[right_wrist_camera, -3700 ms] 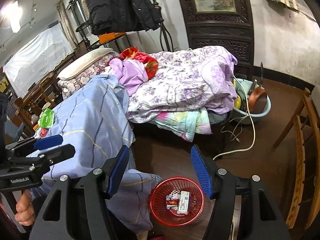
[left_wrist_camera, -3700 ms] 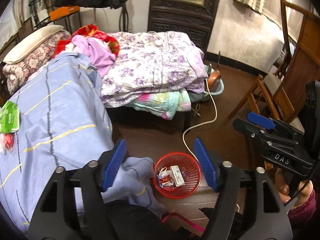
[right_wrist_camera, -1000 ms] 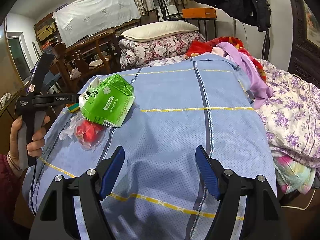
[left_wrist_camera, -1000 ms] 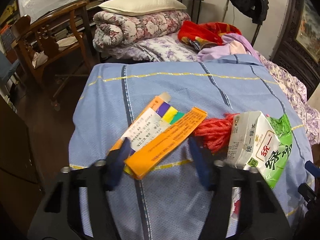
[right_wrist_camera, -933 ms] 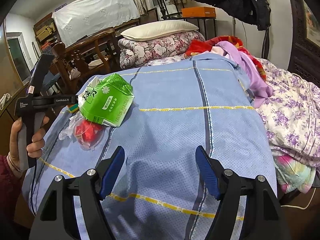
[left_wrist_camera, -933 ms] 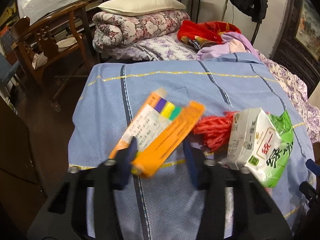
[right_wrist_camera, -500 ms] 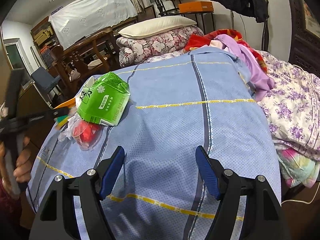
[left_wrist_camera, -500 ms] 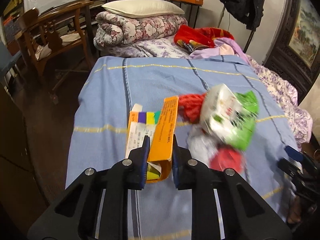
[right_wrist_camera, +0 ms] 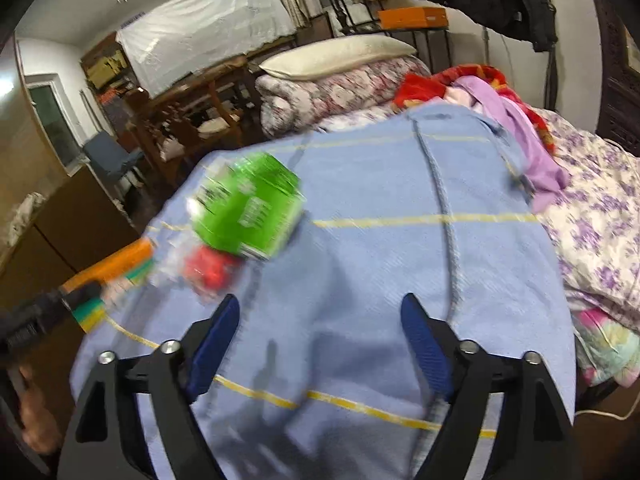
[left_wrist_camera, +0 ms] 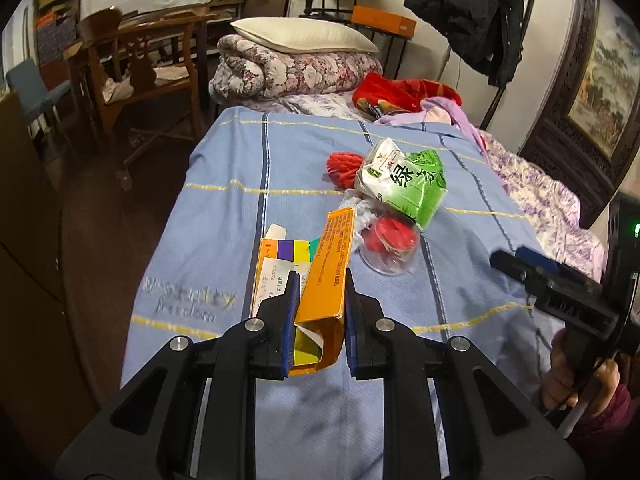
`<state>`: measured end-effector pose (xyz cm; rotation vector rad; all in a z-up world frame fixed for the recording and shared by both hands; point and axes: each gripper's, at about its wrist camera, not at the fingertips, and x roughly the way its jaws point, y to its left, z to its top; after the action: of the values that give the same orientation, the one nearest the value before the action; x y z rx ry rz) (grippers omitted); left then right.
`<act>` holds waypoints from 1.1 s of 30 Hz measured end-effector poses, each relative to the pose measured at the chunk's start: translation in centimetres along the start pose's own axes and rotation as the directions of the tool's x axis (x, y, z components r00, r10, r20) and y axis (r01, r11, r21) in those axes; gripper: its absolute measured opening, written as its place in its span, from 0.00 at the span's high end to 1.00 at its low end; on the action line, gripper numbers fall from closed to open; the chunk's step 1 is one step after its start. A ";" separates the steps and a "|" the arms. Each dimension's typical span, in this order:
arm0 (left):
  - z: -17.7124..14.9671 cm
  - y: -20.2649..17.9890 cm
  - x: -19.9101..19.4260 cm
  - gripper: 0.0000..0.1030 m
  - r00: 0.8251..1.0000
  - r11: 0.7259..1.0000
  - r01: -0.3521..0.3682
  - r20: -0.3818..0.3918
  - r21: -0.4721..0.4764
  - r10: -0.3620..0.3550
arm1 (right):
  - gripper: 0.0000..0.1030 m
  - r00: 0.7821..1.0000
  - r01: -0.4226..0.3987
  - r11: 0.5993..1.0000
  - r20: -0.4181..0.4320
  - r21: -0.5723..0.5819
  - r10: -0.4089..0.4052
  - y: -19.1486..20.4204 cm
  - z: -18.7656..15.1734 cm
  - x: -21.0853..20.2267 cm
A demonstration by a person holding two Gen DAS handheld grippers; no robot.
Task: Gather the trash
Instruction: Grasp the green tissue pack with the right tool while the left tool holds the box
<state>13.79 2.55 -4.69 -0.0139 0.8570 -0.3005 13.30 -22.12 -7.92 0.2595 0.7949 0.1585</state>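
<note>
My left gripper (left_wrist_camera: 319, 300) is shut on an orange flattened carton (left_wrist_camera: 326, 272) with purple, yellow and green stripes, held a little above the blue blanket (left_wrist_camera: 224, 208). Beyond it lie a green tea carton (left_wrist_camera: 404, 188), a clear plastic piece with something red inside (left_wrist_camera: 390, 240) and a red net bundle (left_wrist_camera: 340, 164). My right gripper (right_wrist_camera: 320, 308) hovers over the blanket; its jaws are opening with nothing between them. The green tea carton (right_wrist_camera: 248, 204) is up and left of it, blurred. The held orange carton (right_wrist_camera: 116, 264) shows at the left edge of the right wrist view.
A wooden chair (left_wrist_camera: 132, 68) and a dark cabinet (left_wrist_camera: 24, 208) stand left of the bed. A rolled floral quilt (left_wrist_camera: 296, 72) with a pillow lies at the far end. Red and purple clothes (left_wrist_camera: 412, 96) and a purple flowered quilt (right_wrist_camera: 600, 216) are on the right.
My left gripper closed on the orange carton, lifted it off the blanket and drew back. My right gripper's jaws have spread wider and its view has blurred.
</note>
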 end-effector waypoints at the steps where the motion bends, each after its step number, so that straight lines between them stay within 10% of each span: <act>1: -0.2 0.1 -0.2 0.80 1.000 1.000 0.001 0.004 -0.005 -0.001 | 0.12 1.000 -0.008 1.000 0.010 -0.008 0.008 0.4 0.4 -0.1; 24: -0.4 1.9 0.9 0.80 1.000 0.998 -0.009 0.000 -0.058 0.009 | 0.06 0.997 -0.021 0.998 -0.073 -0.065 0.016 4.3 6.6 9.6; 33: -0.2 1.0 0.0 0.80 1.000 0.999 -0.010 0.018 -0.042 0.010 | 0.25 0.998 -0.056 0.997 -0.042 -0.046 0.054 4.5 6.2 7.7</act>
<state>13.90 3.56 -4.97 -0.0508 0.8444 -0.2728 22.92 -17.07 -7.75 0.2346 0.8243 0.2344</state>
